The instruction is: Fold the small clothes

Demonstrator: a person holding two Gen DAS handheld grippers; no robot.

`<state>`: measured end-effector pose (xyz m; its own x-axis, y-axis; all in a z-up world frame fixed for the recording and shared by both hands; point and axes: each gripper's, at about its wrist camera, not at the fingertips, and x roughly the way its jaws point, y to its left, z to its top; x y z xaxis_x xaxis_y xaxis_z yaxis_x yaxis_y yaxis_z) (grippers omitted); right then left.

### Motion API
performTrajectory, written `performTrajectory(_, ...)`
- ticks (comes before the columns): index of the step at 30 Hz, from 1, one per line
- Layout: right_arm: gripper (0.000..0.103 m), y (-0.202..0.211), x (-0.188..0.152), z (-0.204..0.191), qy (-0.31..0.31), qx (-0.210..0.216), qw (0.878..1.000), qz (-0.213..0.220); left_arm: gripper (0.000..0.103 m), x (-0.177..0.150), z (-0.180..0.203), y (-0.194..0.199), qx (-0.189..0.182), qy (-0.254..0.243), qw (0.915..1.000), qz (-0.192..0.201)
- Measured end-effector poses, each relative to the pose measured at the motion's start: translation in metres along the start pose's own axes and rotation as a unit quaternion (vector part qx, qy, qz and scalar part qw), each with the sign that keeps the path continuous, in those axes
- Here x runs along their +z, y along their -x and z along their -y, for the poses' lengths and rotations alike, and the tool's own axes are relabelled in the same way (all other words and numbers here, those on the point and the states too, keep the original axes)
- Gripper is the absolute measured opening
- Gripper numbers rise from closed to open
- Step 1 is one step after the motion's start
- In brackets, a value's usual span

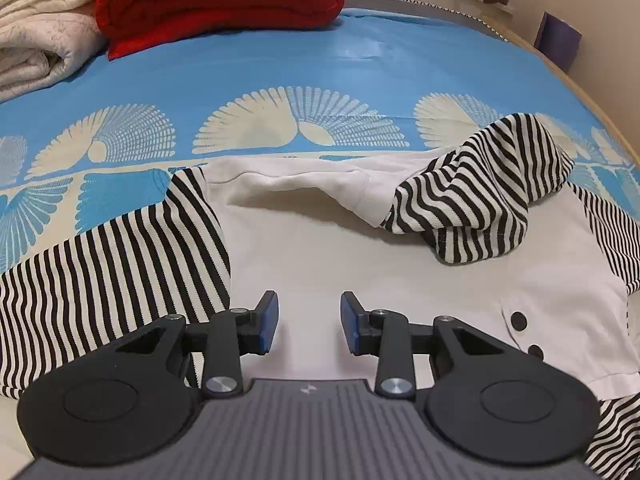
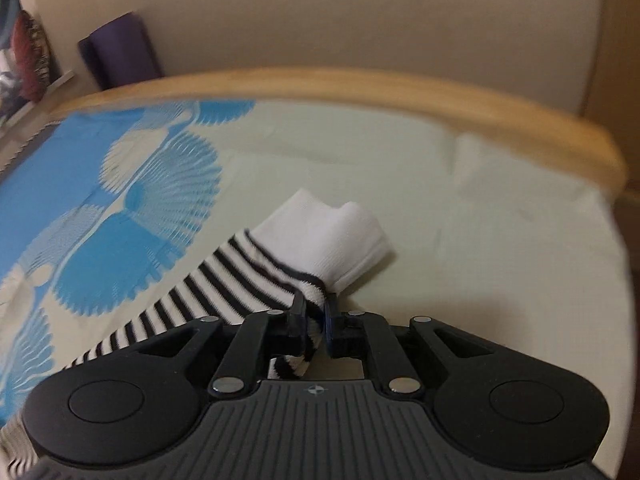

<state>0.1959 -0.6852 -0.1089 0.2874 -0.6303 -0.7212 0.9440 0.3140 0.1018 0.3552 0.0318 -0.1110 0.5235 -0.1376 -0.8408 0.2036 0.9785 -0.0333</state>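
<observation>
A white shirt point(image 1: 320, 248) with black-striped sleeves lies spread on the bed's blue patterned sheet point(image 1: 280, 68), with a cream blanket point(image 1: 36, 32) and a red blanket point(image 1: 216, 0) folded at the far left. The left gripper point(image 1: 308, 322) hovers over the shirt's white body, fingers apart and holding nothing. The right gripper point(image 2: 314, 312) has its fingers clamped on a striped sleeve point(image 2: 240, 280) near its white cuff point(image 2: 332, 236), lifted above the sheet near the bed's wooden edge point(image 2: 400, 92).
</observation>
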Motion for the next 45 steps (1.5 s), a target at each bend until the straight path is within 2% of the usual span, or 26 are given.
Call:
performTrajectory(4, 0.019, 0.018, 0.005, -0.011, 0.018, -0.058, 0.996, 0.062, 0.038, 0.002, -0.001, 0.006, -0.017, 0.003, 0.9997, 0.016)
performTrajectory(6, 0.021, 0.037, 0.013, -0.009, 0.012, -0.032, 0.997, 0.072, 0.038, 0.004, 0.003, 0.01, -0.035, -0.004, 0.999, 0.029)
performTrajectory(8, 0.021, 0.067, 0.02, -0.018, -0.008, 0.035, 0.998, 0.056, 0.039, 0.013, 0.012, 0.012, -0.064, -0.017, 0.9972, 0.036)
performTrajectory(9, 0.021, 0.087, 0.023, -0.028, -0.016, 0.088, 0.995, 0.035, 0.039, 0.019, 0.019, 0.011, -0.073, -0.023, 0.9963, 0.038)
performTrajectory(11, 0.025, 0.124, 0.025, -0.053, -0.008, 0.174, 0.985, -0.009, 0.046, 0.035, 0.037, 0.003, -0.092, -0.037, 0.9942, 0.042)
performTrajectory(13, 0.041, 0.168, 0.018, -0.081, 0.021, 0.271, 0.961, -0.05, 0.051, 0.053, 0.057, -0.014, -0.109, -0.054, 0.9915, 0.046)
performTrajectory(15, 0.067, 0.202, 0.002, -0.102, 0.055, 0.348, 0.933, -0.068, 0.052, 0.073, 0.077, -0.039, -0.108, -0.059, 0.9918, 0.034)
performTrajectory(17, 0.072, 0.22, -0.026, -0.12, 0.101, 0.406, 0.905, -0.077, 0.052, 0.09, 0.097, -0.067, -0.111, -0.061, 0.9919, 0.009)
performTrajectory(18, 0.072, 0.221, -0.039, -0.126, 0.114, 0.414, 0.9, -0.081, 0.052, 0.096, 0.105, -0.078, -0.11, -0.067, 0.9917, 0.002)
performTrajectory(22, 0.066, 0.191, -0.094, -0.157, 0.169, 0.358, 0.905, -0.154, 0.048, 0.114, 0.142, -0.117, -0.117, -0.134, 0.9835, -0.032)
performTrajectory(23, 0.064, 0.184, -0.103, -0.163, 0.171, 0.344, 0.907, -0.174, 0.022, 0.116, 0.149, -0.127, -0.12, -0.165, 0.9778, -0.048)
performTrajectory(24, 0.064, 0.178, -0.111, -0.167, 0.171, 0.337, 0.906, -0.191, 0.001, 0.118, 0.154, -0.134, -0.121, -0.195, 0.9714, -0.062)
performTrajectory(26, 0.064, 0.164, -0.126, -0.178, 0.171, 0.32, 0.906, -0.216, 0.001, 0.131, 0.153, -0.139, -0.12, -0.243, 0.9606, -0.063)
performTrajectory(27, 0.064, 0.158, -0.137, -0.187, 0.184, 0.31, 0.905, -0.227, 0.001, 0.148, 0.143, -0.139, -0.115, -0.245, 0.9614, -0.052)
performTrajectory(29, 0.064, 0.153, -0.156, -0.193, 0.215, 0.302, 0.895, -0.249, 0.001, 0.197, 0.107, -0.139, -0.088, -0.205, 0.9745, -0.024)
performTrajectory(30, 0.064, 0.148, -0.166, -0.195, 0.226, 0.287, 0.895, -0.257, 0.001, 0.221, 0.087, -0.139, -0.061, -0.18, 0.9817, -0.003)
performTrajectory(31, 0.064, 0.144, -0.172, -0.196, 0.235, 0.274, 0.894, -0.266, 0.001, 0.246, 0.066, -0.139, -0.01, -0.158, 0.9871, 0.024)
performTrajectory(33, 0.064, 0.134, -0.184, -0.196, 0.238, 0.263, 0.889, -0.291, 0.01, 0.283, 0.033, -0.139, 0.088, -0.119, 0.9872, 0.059)
performTrajectory(34, 0.064, 0.129, -0.187, -0.195, 0.237, 0.255, 0.889, -0.297, 0.011, 0.293, 0.024, -0.135, 0.101, -0.105, 0.9869, 0.069)
performTrajectory(35, 0.064, 0.124, -0.19, -0.194, 0.24, 0.246, 0.89, -0.299, 0.014, 0.3, 0.02, -0.13, 0.081, -0.097, 0.9892, 0.074)
performTrajectory(36, 0.063, 0.122, -0.191, -0.194, 0.243, 0.247, 0.89, -0.297, 0.028, 0.3, 0.021, -0.125, 0.055, -0.1, 0.9904, 0.079)
performTrajectory(38, 0.063, 0.122, -0.19, -0.195, 0.254, 0.248, 0.89, -0.286, 0.049, 0.288, 0.037, -0.118, 0.007, -0.121, 0.988, 0.095)
performTrajectory(39, 0.063, 0.122, -0.189, -0.196, 0.258, 0.246, 0.891, -0.282, 0.052, 0.279, 0.047, -0.121, -0.017, -0.13, 0.9875, 0.088)
performTrajectory(41, 0.063, 0.121, -0.189, -0.195, 0.255, 0.244, 0.892, -0.281, 0.053, 0.26, 0.067, -0.14, -0.084, -0.136, 0.9865, 0.038)
performTrajectory(42, 0.064, 0.12, -0.188, -0.198, 0.255, 0.243, 0.893, -0.282, 0.053, 0.252, 0.078, -0.154, -0.103, -0.129, 0.9862, 0.015)
performTrajectory(45, 0.065, 0.126, -0.185, -0.2, 0.262, 0.243, 0.892, -0.276, 0.055, 0.243, 0.106, -0.188, -0.121, -0.078, 0.9895, -0.016)
